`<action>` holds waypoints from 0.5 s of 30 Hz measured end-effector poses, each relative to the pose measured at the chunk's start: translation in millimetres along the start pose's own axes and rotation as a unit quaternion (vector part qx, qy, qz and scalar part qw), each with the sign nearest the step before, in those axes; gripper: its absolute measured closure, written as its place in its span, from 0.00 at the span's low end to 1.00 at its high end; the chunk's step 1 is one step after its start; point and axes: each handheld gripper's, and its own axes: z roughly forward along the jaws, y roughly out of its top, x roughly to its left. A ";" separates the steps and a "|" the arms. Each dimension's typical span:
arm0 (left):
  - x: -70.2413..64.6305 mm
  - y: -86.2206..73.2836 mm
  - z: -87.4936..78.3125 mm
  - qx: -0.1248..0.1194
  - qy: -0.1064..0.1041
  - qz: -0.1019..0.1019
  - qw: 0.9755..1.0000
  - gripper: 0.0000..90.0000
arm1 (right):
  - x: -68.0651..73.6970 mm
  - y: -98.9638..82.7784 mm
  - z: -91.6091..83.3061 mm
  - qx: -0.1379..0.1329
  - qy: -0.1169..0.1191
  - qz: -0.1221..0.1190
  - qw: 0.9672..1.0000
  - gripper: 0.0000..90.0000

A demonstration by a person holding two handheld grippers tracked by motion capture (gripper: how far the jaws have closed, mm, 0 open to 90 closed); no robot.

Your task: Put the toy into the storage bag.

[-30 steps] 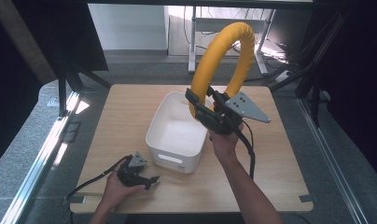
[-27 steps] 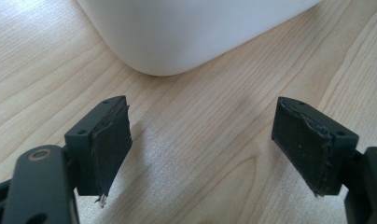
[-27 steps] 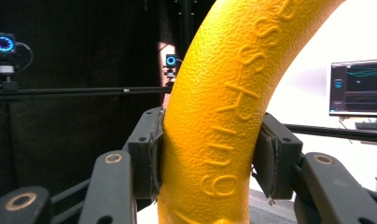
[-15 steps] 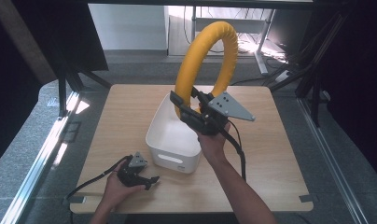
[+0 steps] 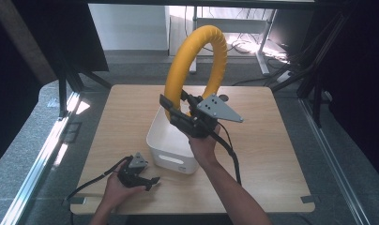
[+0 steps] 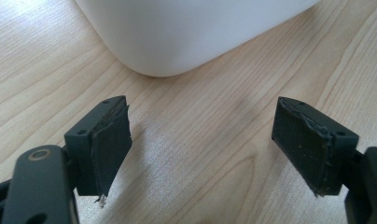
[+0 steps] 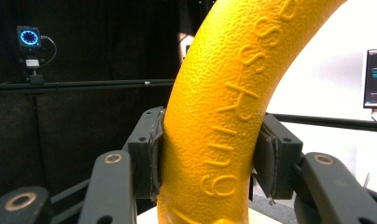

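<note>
Nearest the person, the left tool (image 5: 152, 180) rests low on the wooden table (image 5: 272, 154), held in the left hand (image 5: 119, 185) just in front of the white bin (image 5: 171, 157). In the left gripper view its two black pads (image 6: 109, 144) stand spread wide with bare wood between them, and a rounded lower corner of the bin sits just beyond, apart from the pads.

Farther in, the right hand (image 5: 204, 145) holds the right tool (image 5: 171, 110) raised above the bin. Its jaws pinch the yellow foam ring (image 5: 197, 70) near the ring's lower end, so the ring stands upright in the air over the bin's far half, arching up and away from the person.

The high view looks into the part of the bin's interior not covered by the right tool, and that part appears white and bare.

The right gripper view adds detail that the high view lacks: the pads press into both sides of the ring (image 7: 224, 121), its surface is pebbled, and raised lettering runs along it. Behind the ring there are dark curtains, a small device with a glowing blue ring (image 7: 29, 37) and the edge of a monitor (image 7: 375, 77).
</note>
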 end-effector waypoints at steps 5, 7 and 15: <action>-0.7 0.0 -0.2 -0.003 0.000 -0.004 1.000 0.22 | 5.7 -7.9 0.8 0.002 0.004 0.003 1.000 0.55; -0.7 -0.1 0.1 -0.003 0.001 -0.003 1.000 0.22 | 7.7 -11.9 1.3 0.004 0.002 0.005 1.000 0.55; -0.3 -0.2 0.0 0.000 0.001 0.000 1.000 0.22 | 11.2 -28.9 6.7 0.022 0.010 0.018 1.000 0.55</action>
